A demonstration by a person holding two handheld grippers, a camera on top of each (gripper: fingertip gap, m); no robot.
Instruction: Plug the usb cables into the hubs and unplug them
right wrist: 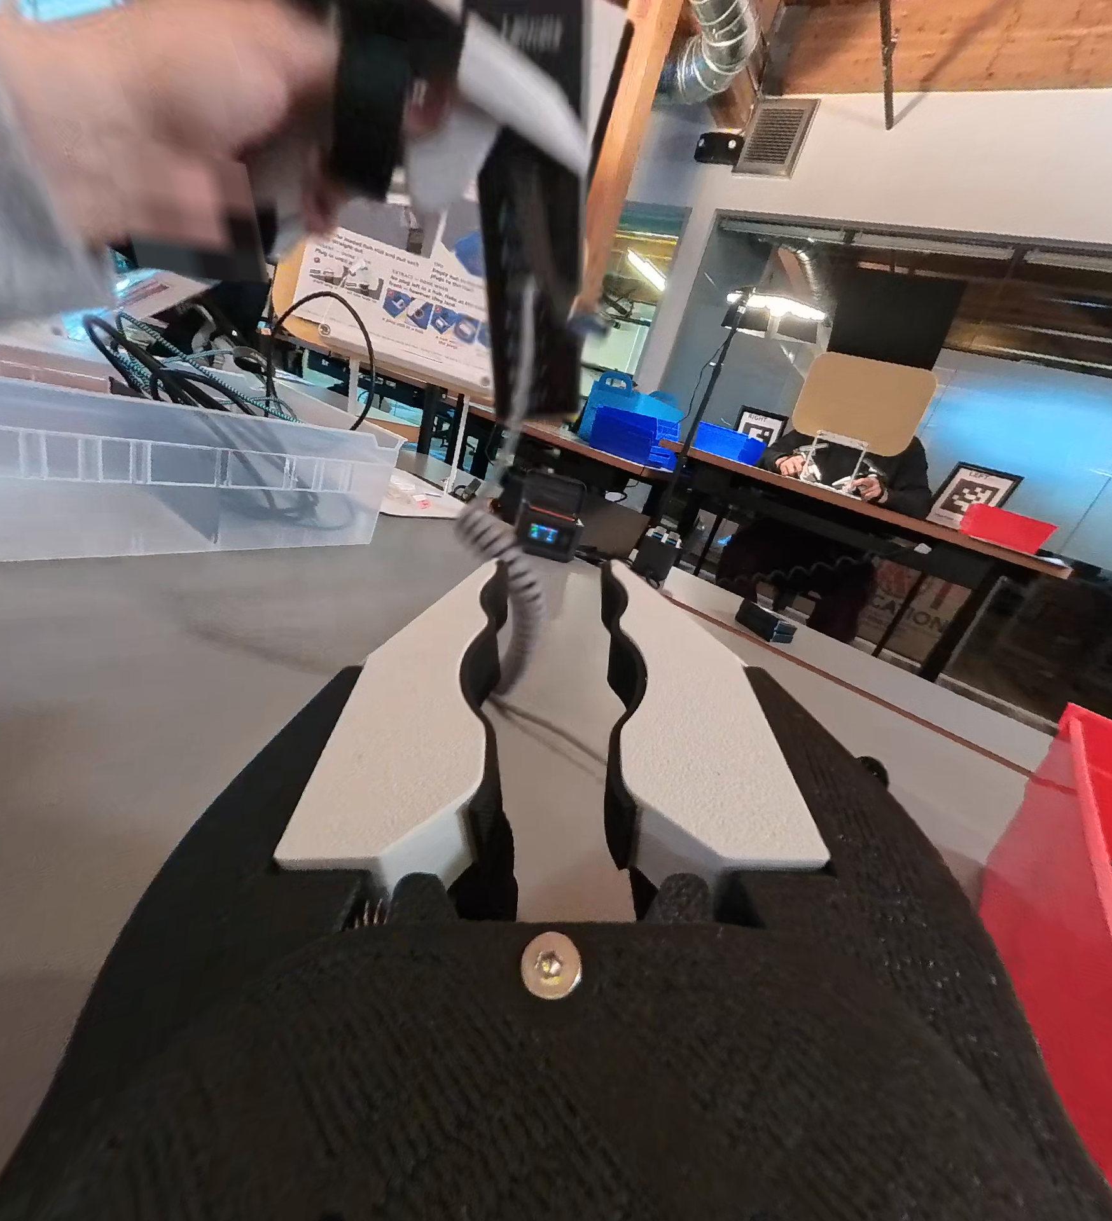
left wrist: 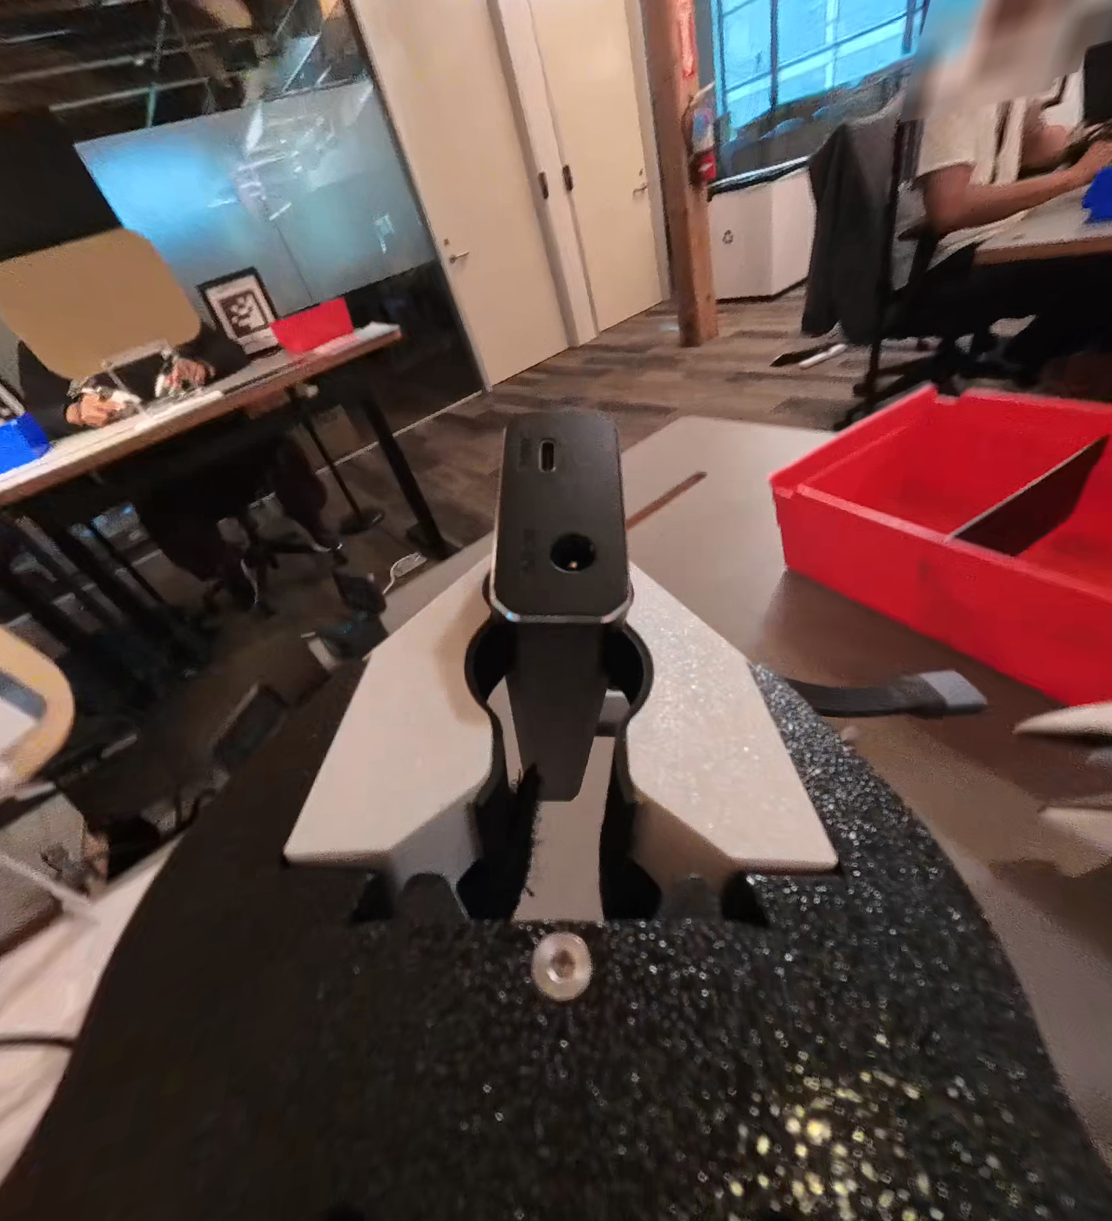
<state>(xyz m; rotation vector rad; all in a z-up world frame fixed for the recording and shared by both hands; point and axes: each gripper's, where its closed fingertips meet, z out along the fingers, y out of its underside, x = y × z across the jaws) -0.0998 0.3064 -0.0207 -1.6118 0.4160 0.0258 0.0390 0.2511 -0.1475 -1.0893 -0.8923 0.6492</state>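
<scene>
left gripper (left wrist: 556,634) clenched on dark hub (left wrist: 556,528) | right gripper (right wrist: 550,581) released, braided cable (right wrist: 520,594) between its fingers | red bin (left wrist: 976,528) right of left gripper | clear bin (right wrist: 163,462) left of right gripper

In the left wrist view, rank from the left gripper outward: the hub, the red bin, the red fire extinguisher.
1. Hub: clamped in the left gripper jaws, centre.
2. Red bin: on the table, right.
3. Fire extinguisher: on the wooden post, far back, upper right.
</scene>
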